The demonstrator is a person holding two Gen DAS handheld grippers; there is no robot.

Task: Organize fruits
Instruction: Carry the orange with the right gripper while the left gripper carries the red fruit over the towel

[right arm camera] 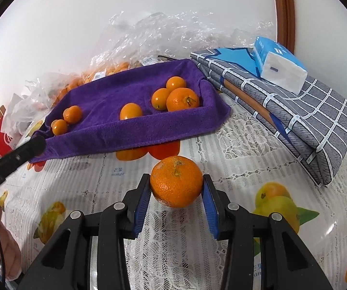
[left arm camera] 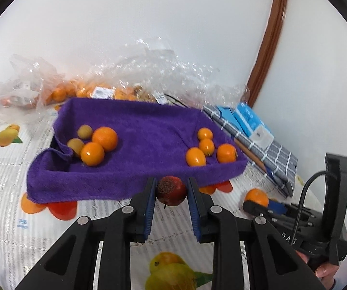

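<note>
Red small fruit (left arm camera: 171, 191) pinched in my left fingers (left arm camera: 171, 188), orange (right arm camera: 176, 181) in my right fingers (right arm camera: 176, 186); next, carry both ahead into the purple-towelled tray (left arm camera: 134, 186).

- The left wrist view looks forward and downward along its own left gripper (left arm camera: 171, 191), low and close over the fruit-printed tablecloth (left arm camera: 9, 183); it faces the near long edge of the purple towel tray (left arm camera: 134, 125), with the white wall behind; the right gripper (left arm camera: 260, 204) shows at its lower right
- The right wrist view looks more steeply down along the right gripper (right arm camera: 176, 188), also close to the tablecloth (right arm camera: 241, 149); the tray (right arm camera: 125, 133) lies ahead and to the left; the left gripper's tip (right arm camera: 32, 146) enters at the left edge
- Both views share the tray, the clear plastic bags (left arm camera: 163, 72) (right arm camera: 163, 33) behind it, the folded checked cloth (left arm camera: 270, 154) (right arm camera: 294, 111) and the blue tissue pack (left arm camera: 253, 123) (right arm camera: 280, 65)
</note>
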